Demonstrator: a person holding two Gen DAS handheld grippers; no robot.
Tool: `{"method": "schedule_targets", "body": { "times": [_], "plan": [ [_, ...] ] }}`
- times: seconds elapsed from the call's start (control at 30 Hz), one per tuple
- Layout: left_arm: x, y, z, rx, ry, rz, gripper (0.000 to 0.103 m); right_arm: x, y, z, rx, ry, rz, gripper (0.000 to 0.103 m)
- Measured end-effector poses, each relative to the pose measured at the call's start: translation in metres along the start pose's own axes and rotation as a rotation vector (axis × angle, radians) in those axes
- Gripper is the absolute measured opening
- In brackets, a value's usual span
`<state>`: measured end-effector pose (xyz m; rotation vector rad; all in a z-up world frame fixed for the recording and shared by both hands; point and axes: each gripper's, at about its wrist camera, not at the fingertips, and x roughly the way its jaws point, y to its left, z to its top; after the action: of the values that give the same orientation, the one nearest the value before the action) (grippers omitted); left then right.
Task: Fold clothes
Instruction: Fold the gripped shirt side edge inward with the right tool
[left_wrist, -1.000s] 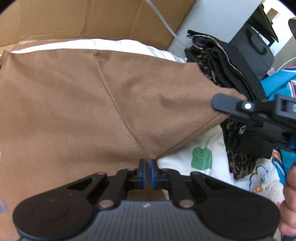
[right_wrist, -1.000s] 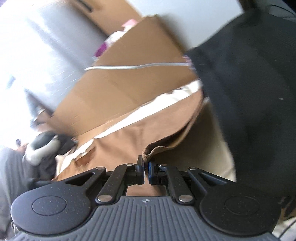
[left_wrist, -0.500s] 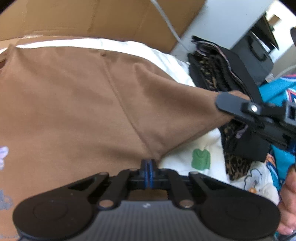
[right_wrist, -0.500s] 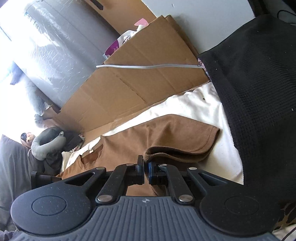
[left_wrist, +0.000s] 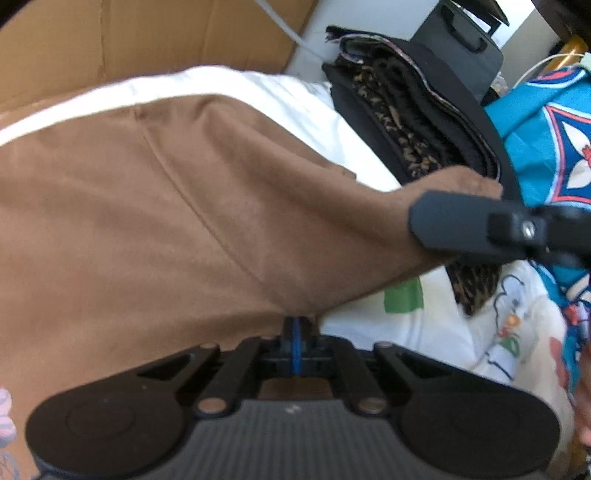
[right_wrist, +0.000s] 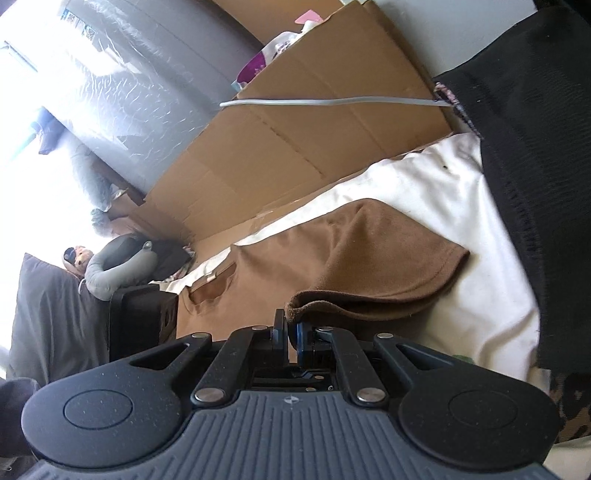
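A brown t-shirt lies spread over a white sheet. My left gripper is shut on the shirt's lower edge near the armpit seam. My right gripper is shut on the hem of the brown sleeve, which folds back over itself. In the left wrist view the right gripper's finger shows at the right, clamped on the sleeve end and holding it off the sheet.
A stack of folded dark and leopard-print clothes lies right of the shirt, seen also in the right wrist view. Cardboard stands behind. A turquoise patterned cloth and a cartoon-print sheet lie at the right.
Both grippers stay shut on the shirt. The sleeve end has been lifted and drawn inward over the shirt body, and the views have shifted with it.
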<state>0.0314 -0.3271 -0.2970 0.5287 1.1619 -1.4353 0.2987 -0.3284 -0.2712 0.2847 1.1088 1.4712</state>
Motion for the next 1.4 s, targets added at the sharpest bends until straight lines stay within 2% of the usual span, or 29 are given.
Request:
{"method": "schedule_targets", "body": {
  "times": [0.07, 0.2, 0.3, 0.5, 0.67, 0.87, 1.0, 1.2, 1.3, 1.4],
  "plan": [
    [0.0, 0.004, 0.0, -0.036, -0.002, -0.013, 0.0, 0.002, 0.003, -0.001, -0.005, 0.007, 0.001, 0.002],
    [-0.002, 0.01, -0.004, -0.186, -0.031, -0.033, 0.0, 0.005, 0.008, -0.005, -0.033, 0.025, -0.004, 0.002],
    [-0.008, 0.013, -0.008, -0.245, -0.033, -0.042, 0.001, 0.007, 0.013, -0.009, -0.057, 0.037, -0.007, 0.002],
    [-0.055, 0.024, -0.023, -0.327, -0.044, -0.017, 0.006, 0.015, 0.024, -0.019, -0.119, 0.073, -0.019, 0.004],
    [-0.089, 0.031, -0.045, -0.385, -0.106, 0.015, 0.014, 0.027, 0.03, -0.029, -0.18, 0.125, -0.044, 0.005],
    [-0.095, 0.044, -0.068, -0.579, -0.171, -0.014, 0.017, 0.045, 0.029, -0.045, -0.222, 0.197, -0.078, 0.006],
    [-0.088, 0.049, -0.083, -0.617, -0.141, -0.005, 0.018, 0.051, 0.029, -0.056, -0.255, 0.232, -0.083, 0.006],
    [-0.083, 0.051, -0.097, -0.633, -0.125, -0.009, 0.018, 0.054, 0.04, -0.06, -0.302, 0.222, -0.069, 0.005],
    [-0.085, 0.054, -0.1, -0.648, -0.133, -0.007, 0.018, 0.056, 0.052, -0.057, -0.334, 0.203, -0.052, 0.004],
    [-0.09, 0.056, -0.105, -0.677, -0.156, -0.004, 0.018, 0.065, 0.06, -0.058, -0.357, 0.232, -0.036, 0.005]
  ]
}}
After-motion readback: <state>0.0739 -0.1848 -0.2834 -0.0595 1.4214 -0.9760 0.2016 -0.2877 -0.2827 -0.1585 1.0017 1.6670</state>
